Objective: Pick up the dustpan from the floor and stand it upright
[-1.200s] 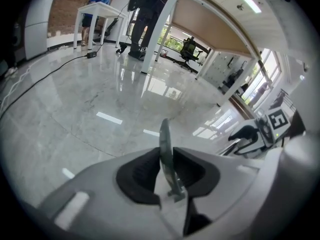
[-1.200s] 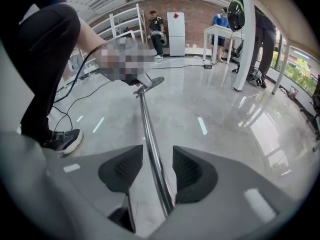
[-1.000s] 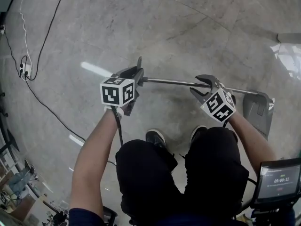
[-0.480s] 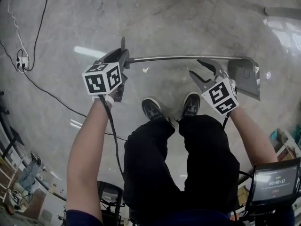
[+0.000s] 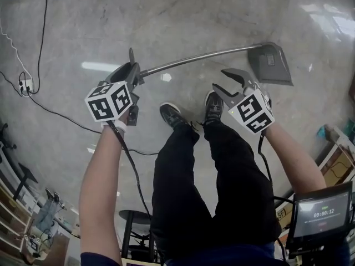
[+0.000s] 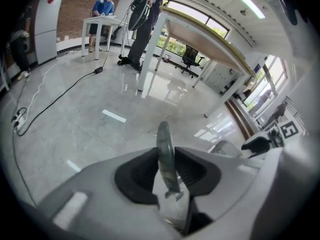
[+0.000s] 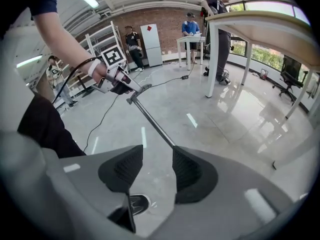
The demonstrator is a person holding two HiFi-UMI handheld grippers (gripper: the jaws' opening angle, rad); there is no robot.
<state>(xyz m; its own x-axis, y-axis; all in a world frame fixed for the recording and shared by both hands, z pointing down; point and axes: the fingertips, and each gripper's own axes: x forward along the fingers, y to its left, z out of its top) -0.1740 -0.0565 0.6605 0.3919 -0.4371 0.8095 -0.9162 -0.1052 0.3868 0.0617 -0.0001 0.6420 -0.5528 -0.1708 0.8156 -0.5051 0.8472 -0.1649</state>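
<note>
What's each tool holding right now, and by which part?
Left tool grips the dustpan by the flat end of its handle, though its jaws are opening. Right tool is open, holding nothing.

The head view looks steeply down past legs (image 5: 222, 176) onto the floor (image 5: 83, 15). Each gripper view looks closely along its jaws; all three share the dustpan handle (image 5: 194, 58).

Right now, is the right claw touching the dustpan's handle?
Apart. The head view shows bare floor between the right claw and the handle; its jaws stand open, empty.
</note>
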